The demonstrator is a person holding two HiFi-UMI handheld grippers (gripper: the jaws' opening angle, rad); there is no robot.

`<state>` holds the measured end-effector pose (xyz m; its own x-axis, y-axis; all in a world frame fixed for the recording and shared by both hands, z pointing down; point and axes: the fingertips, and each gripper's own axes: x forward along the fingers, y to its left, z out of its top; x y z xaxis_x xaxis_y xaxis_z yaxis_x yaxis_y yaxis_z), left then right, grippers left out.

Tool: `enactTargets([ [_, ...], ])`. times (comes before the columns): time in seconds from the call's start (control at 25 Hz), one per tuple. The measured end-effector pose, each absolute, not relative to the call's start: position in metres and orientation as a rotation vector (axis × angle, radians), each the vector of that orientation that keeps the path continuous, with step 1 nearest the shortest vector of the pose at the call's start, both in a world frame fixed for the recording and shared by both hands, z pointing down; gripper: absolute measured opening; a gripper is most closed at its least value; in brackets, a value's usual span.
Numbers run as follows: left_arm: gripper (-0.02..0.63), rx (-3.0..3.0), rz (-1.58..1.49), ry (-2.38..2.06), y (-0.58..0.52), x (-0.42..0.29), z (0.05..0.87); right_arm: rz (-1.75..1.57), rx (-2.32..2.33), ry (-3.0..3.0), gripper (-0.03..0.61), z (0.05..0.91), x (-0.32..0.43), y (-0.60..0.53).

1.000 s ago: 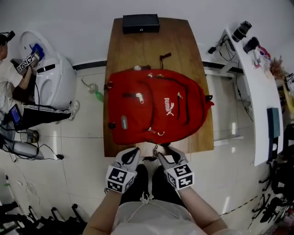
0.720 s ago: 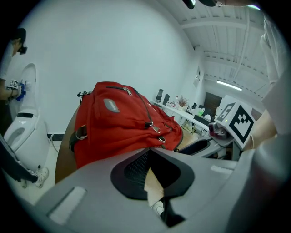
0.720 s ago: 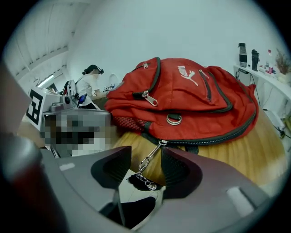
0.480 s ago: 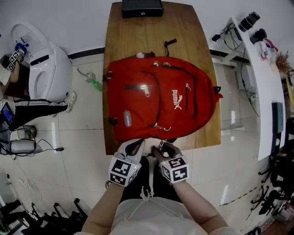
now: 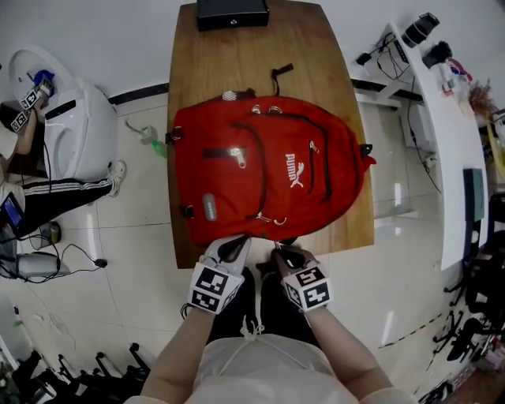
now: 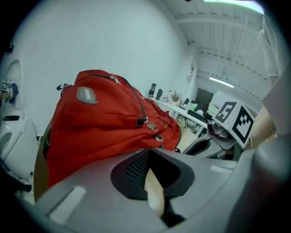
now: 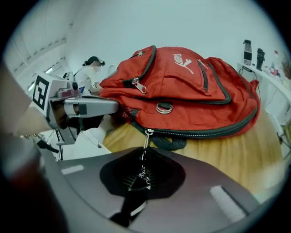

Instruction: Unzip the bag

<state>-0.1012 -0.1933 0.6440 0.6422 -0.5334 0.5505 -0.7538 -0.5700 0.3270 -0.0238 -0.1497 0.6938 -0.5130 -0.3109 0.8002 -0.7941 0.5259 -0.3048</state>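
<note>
A red backpack point(image 5: 268, 170) lies flat on the wooden table point(image 5: 245, 63), its bottom edge toward me. My right gripper point(image 5: 282, 252) is at that edge. Its jaws are closing, and the pads of the right gripper point(image 7: 142, 177) pinch the metal zipper pull point(image 7: 145, 150), which runs straight back to the slider on the dark main zipper. My left gripper point(image 5: 234, 246) points at the bag's near left corner. The jaws of the left gripper point(image 6: 154, 191) stand a sliver apart with only table showing between them. From the right gripper view the left gripper point(image 7: 107, 107) sits against the bag's corner.
A black box point(image 5: 231, 13) sits at the table's far end. A seated person point(image 5: 31, 181) and a white machine point(image 5: 75, 134) are on the left. A white bench point(image 5: 442, 142) with cameras and clutter runs along the right. Cables and stand legs cover the floor.
Both grippers moved forward to the bag's near edge. The right gripper's jaws, wide apart before, have closed around the zipper pull.
</note>
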Motion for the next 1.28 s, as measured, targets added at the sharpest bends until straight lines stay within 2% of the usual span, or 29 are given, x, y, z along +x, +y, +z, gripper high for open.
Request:
enactTargets([
  [0.68,0.008,2.175,0.756,-1.042,-0.196,-0.095,0.669,0.714,0.710,-2.034,0.029,0.686,0.033,-0.161],
  [1.28,0.008,2.015,0.847,-1.079,-0.202,-0.086,0.675,0.700,0.724,-1.945,0.032,0.689,0.122,-0.183],
])
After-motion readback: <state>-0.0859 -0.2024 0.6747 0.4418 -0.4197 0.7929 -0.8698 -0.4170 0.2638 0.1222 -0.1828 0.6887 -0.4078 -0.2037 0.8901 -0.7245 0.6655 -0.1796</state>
